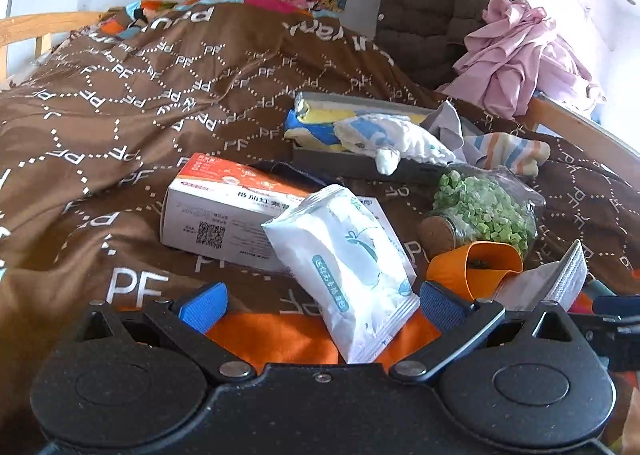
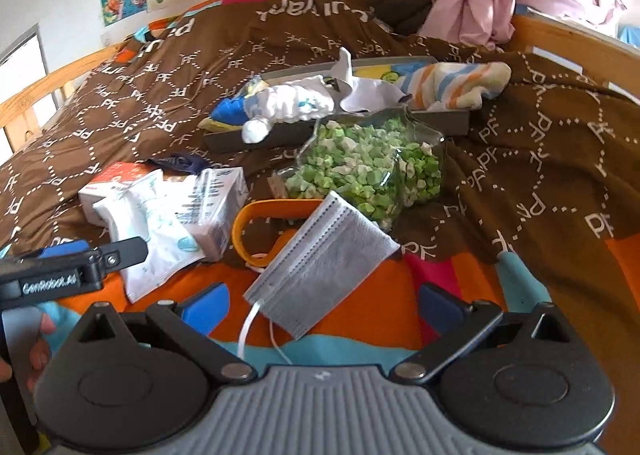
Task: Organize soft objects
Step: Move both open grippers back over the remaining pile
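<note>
On the bed, a brown quilt (image 1: 168,103) is spread, and the items are gathered on it. The left tongs (image 1: 320,305) are held released, with a white tissue pack (image 1: 344,263) lying between the blue fingertips (image 1: 204,305); no contact with either pad can be confirmed. The pack is leaned against a white-and-orange carton (image 1: 224,211). The right tongs (image 2: 324,305) are likewise spread apart, and a grey face mask (image 2: 324,267) is seen between them, resting on the quilt and overlapping an orange ring (image 2: 248,231). A corked glass jar (image 2: 368,167) of green pieces is positioned just beyond the mask. Farther back, a grey tray (image 2: 440,125) is loaded with a white cloth (image 2: 288,103) and a striped sock (image 2: 460,85).
</note>
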